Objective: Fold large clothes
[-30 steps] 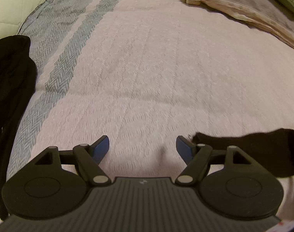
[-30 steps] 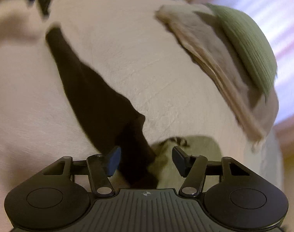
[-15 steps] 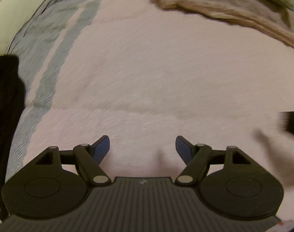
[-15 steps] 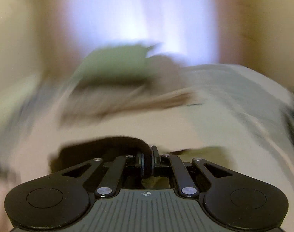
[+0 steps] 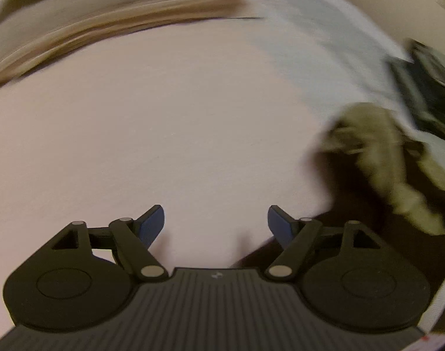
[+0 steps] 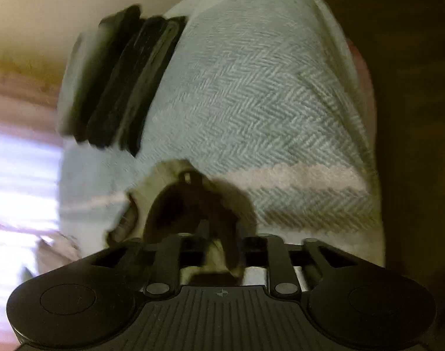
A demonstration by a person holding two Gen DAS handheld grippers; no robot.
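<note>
The large garment [image 5: 342, 201] is black with a pale fleecy lining [image 5: 377, 152]; it lies bunched at the right of the left wrist view, on the pink bedspread [image 5: 169, 122]. My left gripper [image 5: 216, 222] hovers open over bare bedspread, just left of the garment, its right finger beside the black cloth. In the right wrist view my right gripper [image 6: 219, 242] is shut on a fold of the garment [image 6: 193, 207], whose collar and lining bulge up in front of the fingers. The fingertips are mostly hidden by cloth. Both views are motion-blurred.
A stack of dark folded items [image 6: 126, 87] sits on the blue herringbone part of the bedspread [image 6: 251, 102], also visible as the dark stack [image 5: 427, 87]. A folded beige blanket [image 5: 105, 23] lies at the far side. The bed edge and dark floor [image 6: 412, 117] are to the right.
My right gripper went from open over the black garment to shut on it, then swung round towards the blue end. The left gripper stayed open and turned right, bringing the garment into view.
</note>
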